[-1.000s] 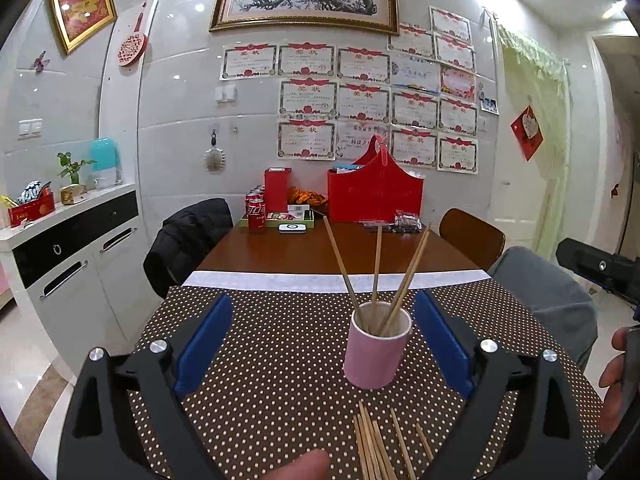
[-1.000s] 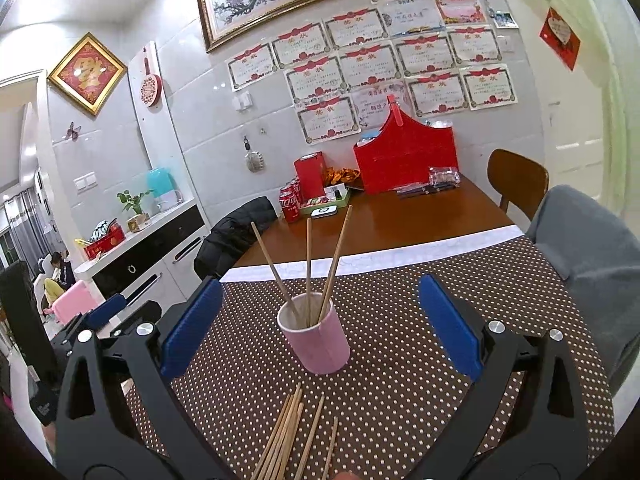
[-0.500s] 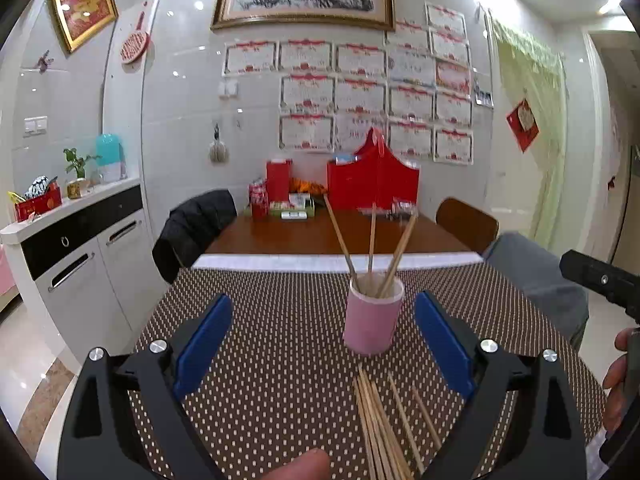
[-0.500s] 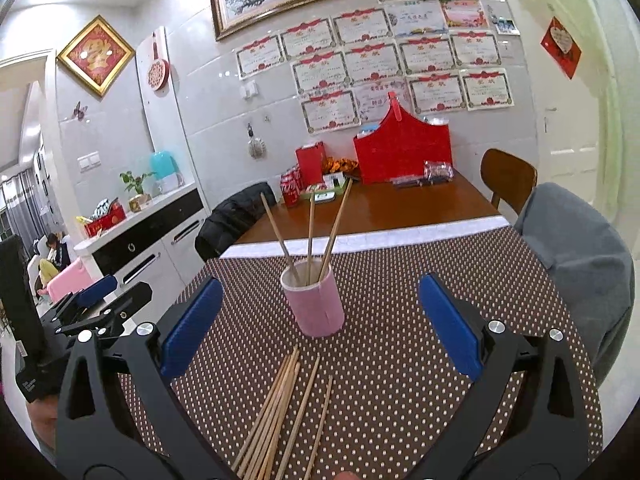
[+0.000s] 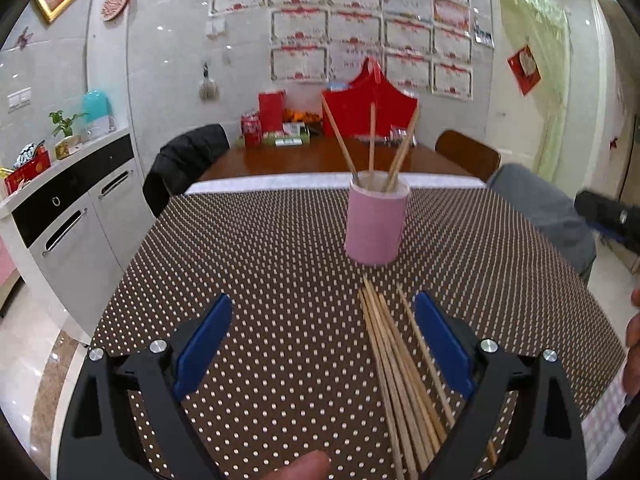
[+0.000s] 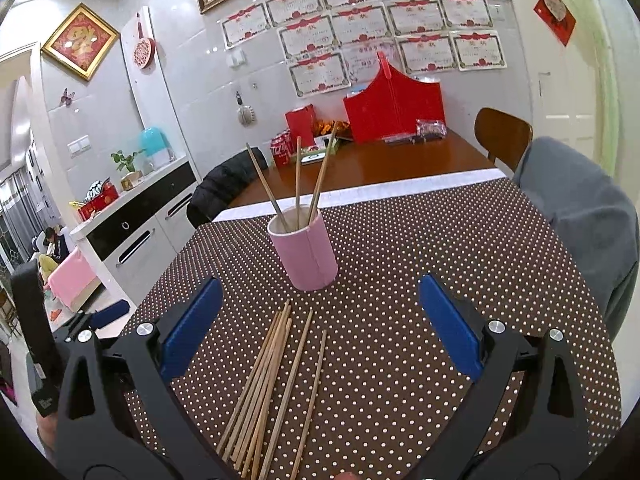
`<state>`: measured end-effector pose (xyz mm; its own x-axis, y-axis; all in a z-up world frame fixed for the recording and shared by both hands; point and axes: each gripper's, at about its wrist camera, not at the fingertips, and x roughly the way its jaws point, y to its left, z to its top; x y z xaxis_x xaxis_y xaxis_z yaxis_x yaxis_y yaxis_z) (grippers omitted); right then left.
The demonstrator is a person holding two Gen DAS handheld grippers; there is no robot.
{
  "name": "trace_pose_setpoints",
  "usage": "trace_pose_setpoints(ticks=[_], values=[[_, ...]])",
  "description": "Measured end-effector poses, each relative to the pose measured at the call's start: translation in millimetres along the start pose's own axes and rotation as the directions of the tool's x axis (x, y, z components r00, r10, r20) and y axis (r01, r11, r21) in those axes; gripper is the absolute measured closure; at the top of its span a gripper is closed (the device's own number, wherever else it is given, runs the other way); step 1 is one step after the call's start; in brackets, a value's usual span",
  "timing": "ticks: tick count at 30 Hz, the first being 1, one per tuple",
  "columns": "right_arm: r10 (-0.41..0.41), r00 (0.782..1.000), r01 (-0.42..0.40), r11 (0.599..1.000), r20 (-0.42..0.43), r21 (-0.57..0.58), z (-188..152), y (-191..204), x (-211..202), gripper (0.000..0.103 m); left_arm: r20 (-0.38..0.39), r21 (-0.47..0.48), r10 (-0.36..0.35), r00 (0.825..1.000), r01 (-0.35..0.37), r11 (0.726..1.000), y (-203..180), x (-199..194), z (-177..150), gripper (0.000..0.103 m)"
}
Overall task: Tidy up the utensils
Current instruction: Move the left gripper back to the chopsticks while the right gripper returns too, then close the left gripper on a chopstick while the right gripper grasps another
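Observation:
A pink cup (image 5: 374,224) (image 6: 306,252) stands on the brown polka-dot tablecloth (image 5: 260,272) and holds three wooden chopsticks (image 5: 370,148) (image 6: 298,178) upright. Several loose chopsticks (image 5: 400,368) (image 6: 272,380) lie in a bundle on the cloth in front of the cup. My left gripper (image 5: 322,330) is open above the cloth, with the bundle near its right finger. My right gripper (image 6: 320,320) is open too, and the bundle lies between its fingers, toward the left one. Neither holds anything.
Red boxes (image 6: 394,106), soda cans (image 5: 251,130) and snacks sit at the table's far end. A chair with a black jacket (image 5: 184,164) stands left, a wooden chair (image 6: 502,136) and a grey-covered one (image 6: 580,216) right. A white cabinet (image 5: 72,208) lines the left wall.
Both grippers have pulled back and tilted downward from the cup, so more of the loose chopstick bundle now shows between their fingers. The cup and chopsticks have not moved.

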<state>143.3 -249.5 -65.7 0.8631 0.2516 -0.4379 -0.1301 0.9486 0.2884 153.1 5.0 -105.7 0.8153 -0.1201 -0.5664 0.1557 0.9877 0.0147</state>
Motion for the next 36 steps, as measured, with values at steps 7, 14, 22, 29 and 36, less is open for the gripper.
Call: trace_pose_setpoints(ticks=[7, 14, 22, 29, 36], values=[[-0.003, 0.999, 0.004, 1.000, -0.041, 0.006, -12, -3, 8, 0.006, -0.114, 0.044, -0.017, 0.993, 0.023, 0.999, -7, 26, -30, 0.012], [-0.006, 0.994, 0.009, 1.000, -0.111, 0.019, -36, -8, 21, 0.006, -0.258, 0.095, -0.032, 0.966, 0.058, 0.994, -16, 55, -64, 0.012], [-0.028, 0.979, 0.027, 1.000, -0.203, -0.009, -59, -12, 37, 0.006, -0.320, 0.098, -0.024, 0.947, 0.058, 0.993, -19, 75, -77, 0.012], [-0.082, 0.951, 0.057, 0.994, -0.298, -0.091, -82, -6, 54, 0.006, -0.313, 0.116, -0.007, 0.950, 0.045, 0.992, -16, 82, -70, 0.011], [-0.115, 0.911, 0.057, 0.986, -0.396, -0.156, -109, 4, 75, 0.007, -0.296, 0.094, -0.010, 0.955, 0.039, 0.995, -14, 82, -71, 0.011]])
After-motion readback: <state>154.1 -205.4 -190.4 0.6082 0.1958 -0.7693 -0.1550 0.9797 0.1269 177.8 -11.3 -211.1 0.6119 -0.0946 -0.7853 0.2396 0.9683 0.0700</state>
